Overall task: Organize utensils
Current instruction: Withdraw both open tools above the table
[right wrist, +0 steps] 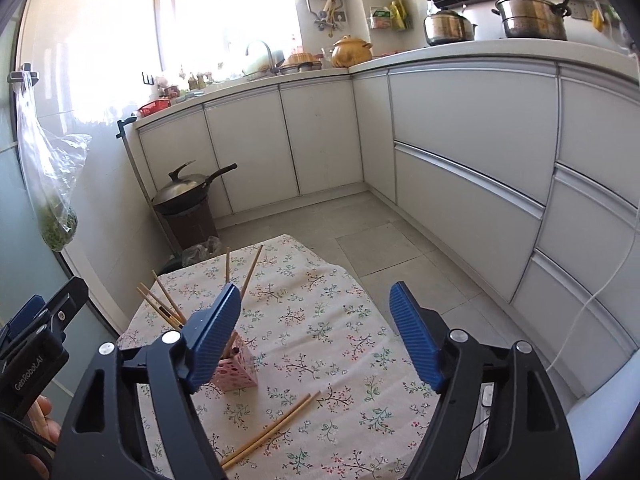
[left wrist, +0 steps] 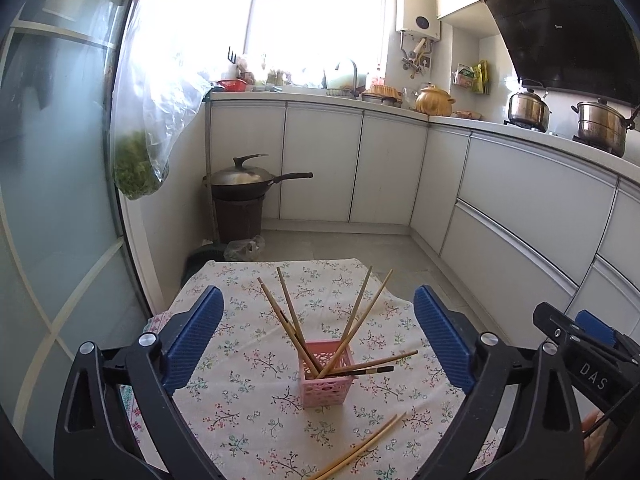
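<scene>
Lying ahead of left hand-held gripper [left wrist: 318, 334]: chopsticks [left wrist: 362, 450]

Strong daylight comes through the window [left wrist: 316, 20] at twelve o'clock, and it is blown out to pure white, with haze spreading on the wall beside it. The cabinets [left wrist: 320, 160] and the tablecloth [left wrist: 248, 360] are evenly bright, with only soft shadows. Straight lines bend toward the edges, and the corners are dark. The focus is sharp everywhere.
</scene>
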A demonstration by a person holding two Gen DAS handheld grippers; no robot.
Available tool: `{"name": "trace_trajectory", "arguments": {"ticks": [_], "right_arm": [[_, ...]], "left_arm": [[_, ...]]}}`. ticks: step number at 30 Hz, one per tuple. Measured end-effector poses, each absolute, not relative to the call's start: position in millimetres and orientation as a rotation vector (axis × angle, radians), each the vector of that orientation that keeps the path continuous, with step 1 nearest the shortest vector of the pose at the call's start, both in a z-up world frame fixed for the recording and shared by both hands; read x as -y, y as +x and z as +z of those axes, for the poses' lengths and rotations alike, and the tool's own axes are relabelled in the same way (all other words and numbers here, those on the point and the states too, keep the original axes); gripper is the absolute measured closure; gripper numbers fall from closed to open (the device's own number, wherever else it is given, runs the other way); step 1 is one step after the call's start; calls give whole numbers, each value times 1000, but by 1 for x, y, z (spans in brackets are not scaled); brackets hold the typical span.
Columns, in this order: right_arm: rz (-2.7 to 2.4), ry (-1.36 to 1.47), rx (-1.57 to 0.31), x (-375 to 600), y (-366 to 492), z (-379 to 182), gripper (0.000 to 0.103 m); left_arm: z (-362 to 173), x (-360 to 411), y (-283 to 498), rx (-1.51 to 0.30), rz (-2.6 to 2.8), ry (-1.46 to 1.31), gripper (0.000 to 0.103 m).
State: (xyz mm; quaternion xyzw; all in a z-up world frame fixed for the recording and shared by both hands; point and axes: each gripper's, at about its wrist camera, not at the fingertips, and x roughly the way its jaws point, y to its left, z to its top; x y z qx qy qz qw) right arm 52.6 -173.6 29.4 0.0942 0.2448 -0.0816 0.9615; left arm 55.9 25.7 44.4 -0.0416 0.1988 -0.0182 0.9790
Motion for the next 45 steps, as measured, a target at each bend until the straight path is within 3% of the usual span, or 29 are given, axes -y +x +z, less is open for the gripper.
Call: {"name": "trace_trajectory", "arguments": {"ticks": [9,34,45], "right_arm": [[-224,189,-503,177,54,25,7],[-254,170,-638,194,58,-16,7],[-228,206,-800,201,40,-62,7]], "left_arm": [[38,-23,59,-428,-28,-78,7],[2,-7,81,-581,-40,-13,7],[-31,-6,96,-770,-102,2,7]]}}
